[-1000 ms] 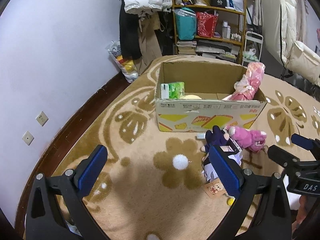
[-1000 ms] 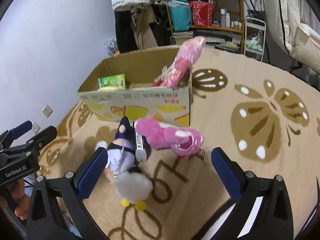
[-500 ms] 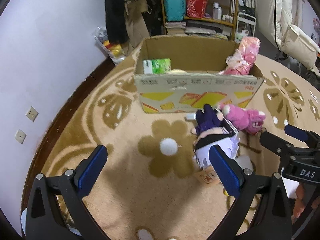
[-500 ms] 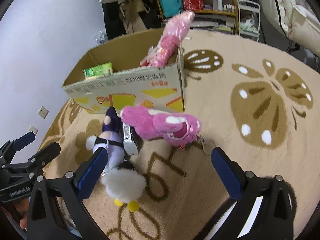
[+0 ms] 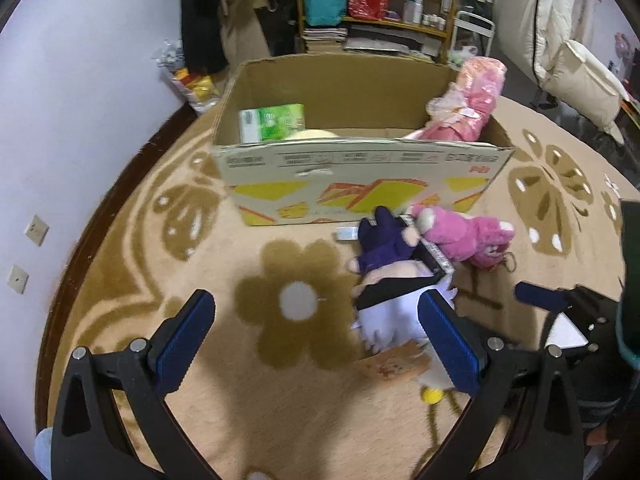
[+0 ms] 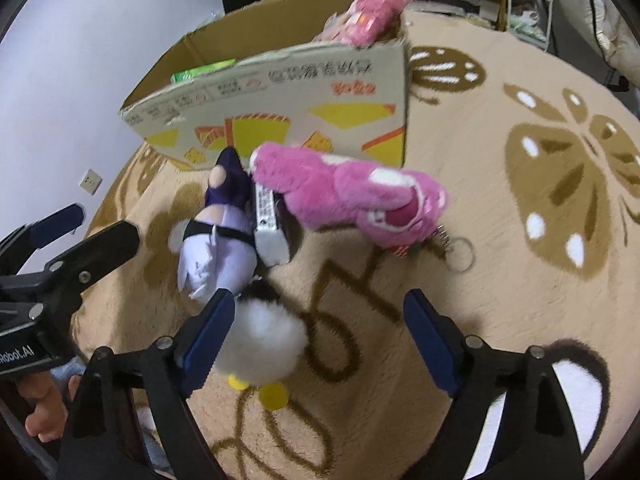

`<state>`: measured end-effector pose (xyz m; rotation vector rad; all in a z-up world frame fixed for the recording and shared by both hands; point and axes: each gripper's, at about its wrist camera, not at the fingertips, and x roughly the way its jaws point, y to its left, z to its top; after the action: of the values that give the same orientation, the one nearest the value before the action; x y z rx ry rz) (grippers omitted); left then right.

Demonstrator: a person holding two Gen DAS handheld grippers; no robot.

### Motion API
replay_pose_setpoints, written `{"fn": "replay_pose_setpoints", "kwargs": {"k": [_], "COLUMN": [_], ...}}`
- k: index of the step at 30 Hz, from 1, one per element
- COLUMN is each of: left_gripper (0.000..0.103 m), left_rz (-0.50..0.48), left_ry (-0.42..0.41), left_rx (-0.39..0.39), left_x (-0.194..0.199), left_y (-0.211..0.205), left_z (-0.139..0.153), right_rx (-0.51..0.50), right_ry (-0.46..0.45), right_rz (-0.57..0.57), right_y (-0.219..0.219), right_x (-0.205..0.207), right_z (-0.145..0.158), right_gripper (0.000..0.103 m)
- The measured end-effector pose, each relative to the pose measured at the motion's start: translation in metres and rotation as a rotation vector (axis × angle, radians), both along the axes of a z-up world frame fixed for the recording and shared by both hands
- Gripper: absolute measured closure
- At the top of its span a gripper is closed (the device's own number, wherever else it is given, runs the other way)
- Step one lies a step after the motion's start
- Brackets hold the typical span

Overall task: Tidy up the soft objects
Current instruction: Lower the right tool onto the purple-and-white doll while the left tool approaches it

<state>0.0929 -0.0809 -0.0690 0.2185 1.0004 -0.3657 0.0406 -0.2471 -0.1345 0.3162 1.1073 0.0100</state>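
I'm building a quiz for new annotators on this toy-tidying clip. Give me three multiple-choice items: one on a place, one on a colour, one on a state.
1. Where does the pink plush bear lie?
A. inside the box
B. on the carpet in front of the cardboard box
C. on the shelf

2. What colour are the gripper pads?
A. blue
B. red
C. green

3. How is the right gripper?
A. shut on the bear
B. shut on nothing
C. open

Answers: B, it rests on the rug against the box front; A, the pads are blue; C, its fingers stand wide apart, gripping nothing.

One cardboard box (image 5: 360,168), three plush toys on the carpet, one small silver box (image 6: 269,227), two grippers
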Motion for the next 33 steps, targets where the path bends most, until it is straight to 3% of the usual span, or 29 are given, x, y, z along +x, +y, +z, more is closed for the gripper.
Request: {"fn": "replay_pose_setpoints", "kwargs": {"k": [3,18,23,25,27,33], "left_gripper": [0.002,0.002,0.002,0.002,0.004,0.029], "left_rz": [-0.04,-0.093,-0.1,-0.104,-0.102,-0.13], "left_ry": [0.04,0.155,0.168,0.186,0.186,0.232], "left_rx": [-0.036,-0.076,-0.035,-0.034,-0.02,-0.04], "left_x": [0.002,0.023,0.027,0.028,0.027,0.024], "left_y": [-0.008,-0.03,-0.038,-0.039,-0.041,-0.047], "left_z": [-0.004,-0.028,-0.039,-0.043,-0.046,-0.056], "right_rx": [0.025,0.064,0.105,0.134,0.112,0.082], "right_ry": [0.016,0.076,0.083,0.097,0.102,0.089], "right_rz": [0.028,0.099,0.131,0.17,0.194,0.178], "right_y": [0.004,0.02,0.025,0.033,0.042,0.045], "right_x": [0.001,0.02,0.021,0.021,0.022,0.022], "right_z": [-0.005,-0.028,-0.033,-0.036,-0.037,-0.035], "right_gripper": [0.019,0.021,0.042,0.065,0.067,0.068]}}
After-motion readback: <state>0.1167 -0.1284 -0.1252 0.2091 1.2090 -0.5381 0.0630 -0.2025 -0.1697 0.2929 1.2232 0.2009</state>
